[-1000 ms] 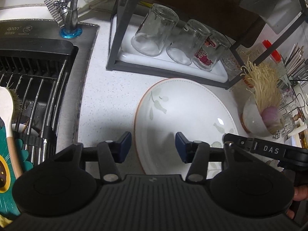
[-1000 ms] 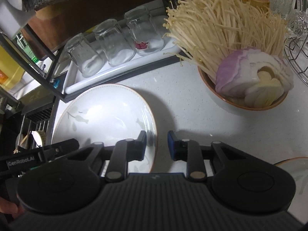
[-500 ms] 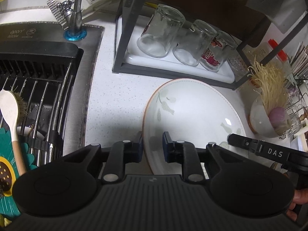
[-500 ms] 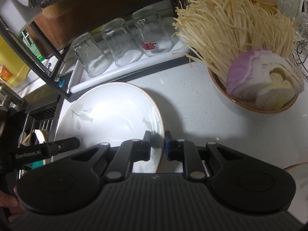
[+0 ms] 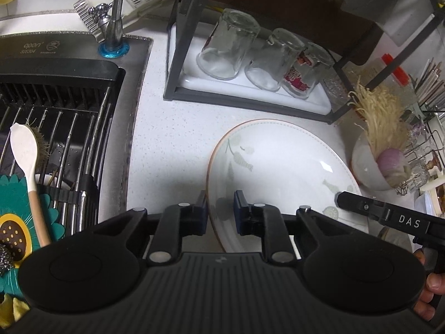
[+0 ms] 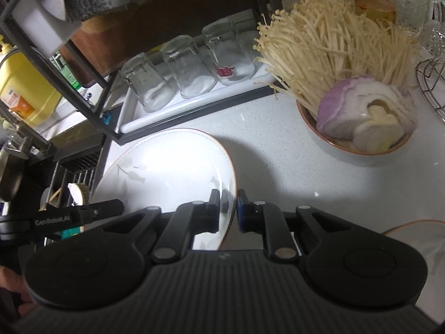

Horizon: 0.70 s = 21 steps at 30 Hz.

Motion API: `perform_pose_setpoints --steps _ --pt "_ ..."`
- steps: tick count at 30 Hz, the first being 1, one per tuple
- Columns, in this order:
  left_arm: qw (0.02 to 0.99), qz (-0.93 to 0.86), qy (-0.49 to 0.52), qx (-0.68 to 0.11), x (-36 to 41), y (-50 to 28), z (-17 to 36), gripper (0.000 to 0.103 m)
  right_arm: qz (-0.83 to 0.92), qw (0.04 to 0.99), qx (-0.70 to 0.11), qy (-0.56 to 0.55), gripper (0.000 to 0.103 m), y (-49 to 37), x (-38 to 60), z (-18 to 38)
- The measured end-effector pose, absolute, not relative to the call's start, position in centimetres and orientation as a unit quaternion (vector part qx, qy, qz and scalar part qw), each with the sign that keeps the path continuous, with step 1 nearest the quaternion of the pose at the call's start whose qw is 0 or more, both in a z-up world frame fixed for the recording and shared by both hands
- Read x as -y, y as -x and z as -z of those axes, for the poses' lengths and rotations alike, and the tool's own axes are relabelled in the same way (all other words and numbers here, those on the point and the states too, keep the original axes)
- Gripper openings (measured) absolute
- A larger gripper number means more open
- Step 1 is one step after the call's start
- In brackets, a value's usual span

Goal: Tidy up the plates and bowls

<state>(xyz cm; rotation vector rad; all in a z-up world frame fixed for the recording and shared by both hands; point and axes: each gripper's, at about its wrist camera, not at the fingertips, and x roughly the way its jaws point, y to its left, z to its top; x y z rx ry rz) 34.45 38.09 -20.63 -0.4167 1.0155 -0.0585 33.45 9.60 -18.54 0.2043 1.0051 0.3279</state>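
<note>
A large white plate [image 5: 281, 172] with a brown rim and grey leaf prints is held between both grippers above the speckled counter. My left gripper [image 5: 219, 208] is shut on the plate's left rim. My right gripper [image 6: 228, 208] is shut on the plate's right rim; the plate [image 6: 172, 169] looks tilted and lifted there. A bowl [image 6: 358, 139] of enoki mushrooms and cut onion stands on the counter to the right. The edge of another plate [image 6: 417, 239] shows at the lower right.
A black rack with a white tray [image 5: 250, 86] holds three upturned glasses [image 5: 228, 44] behind the plate. A sink with a black drying rack [image 5: 55, 111] and a faucet [image 5: 116, 14] lies to the left. A wire basket [image 6: 431, 83] stands far right.
Both grippers have closed on opposite rims of the plate. The plate has risen off the counter, and both views have pulled back and up.
</note>
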Motion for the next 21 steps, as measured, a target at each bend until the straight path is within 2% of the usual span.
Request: perform_pose_setpoints --steps 21 --pt "0.875 0.034 0.193 -0.442 -33.7 -29.9 11.0 0.022 -0.181 0.879 -0.424 -0.121 0.015 -27.0 -3.9 9.8"
